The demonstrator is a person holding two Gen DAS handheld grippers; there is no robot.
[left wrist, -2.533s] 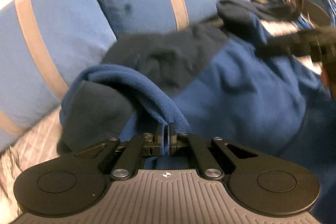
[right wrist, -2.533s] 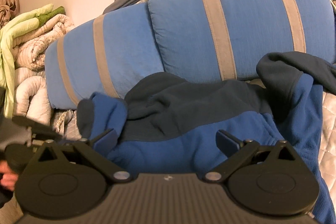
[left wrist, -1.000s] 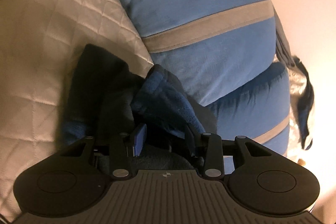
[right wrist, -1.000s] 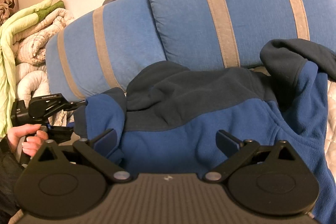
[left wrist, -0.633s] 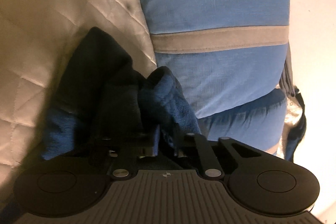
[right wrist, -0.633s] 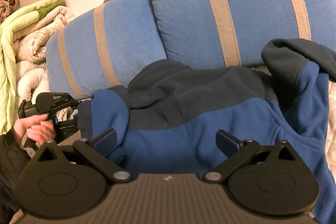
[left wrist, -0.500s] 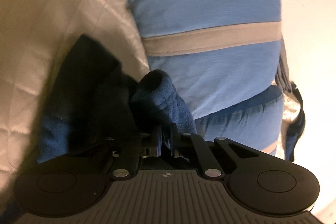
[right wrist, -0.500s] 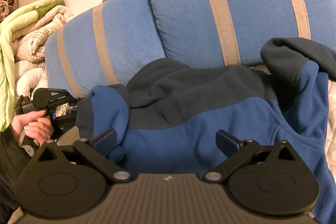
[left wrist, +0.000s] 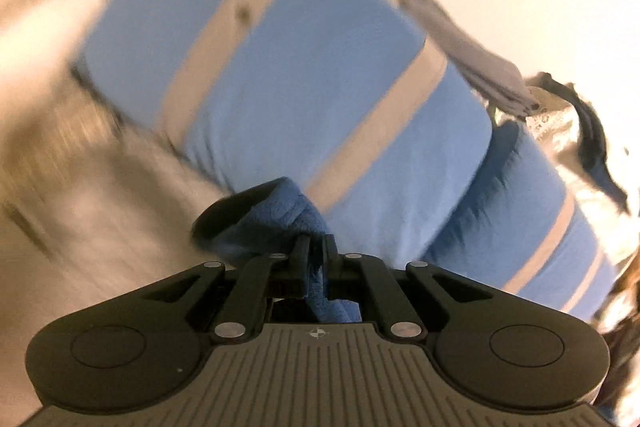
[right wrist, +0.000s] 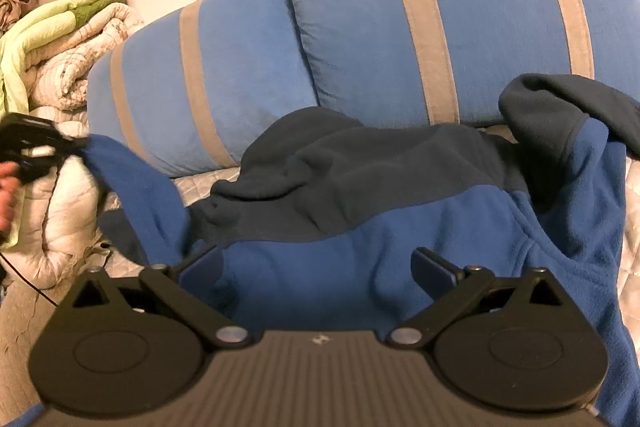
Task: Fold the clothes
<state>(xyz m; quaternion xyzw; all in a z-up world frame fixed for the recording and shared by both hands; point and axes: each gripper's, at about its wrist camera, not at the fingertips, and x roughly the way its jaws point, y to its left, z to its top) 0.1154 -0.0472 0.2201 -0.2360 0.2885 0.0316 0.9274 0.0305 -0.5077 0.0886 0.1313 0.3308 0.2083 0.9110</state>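
While left gripper [left wrist: 316,247] is clamped on fleece [right wrist: 360,227] sleeve cuff, sleeve runs out to fleece's left; body lies on bed w/ right gripper [right wrist: 316,263] spread wide, empty, just over it.

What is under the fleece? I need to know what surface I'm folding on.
A pale quilted cover shows beside the fleece, at its left and right edges, so it likely continues beneath. Striped blue cushions stand behind. The area directly underneath is hidden.

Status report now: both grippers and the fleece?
Left gripper shut on blue fleece jacket sleeve. Right gripper open above its body. Nothing blocking.
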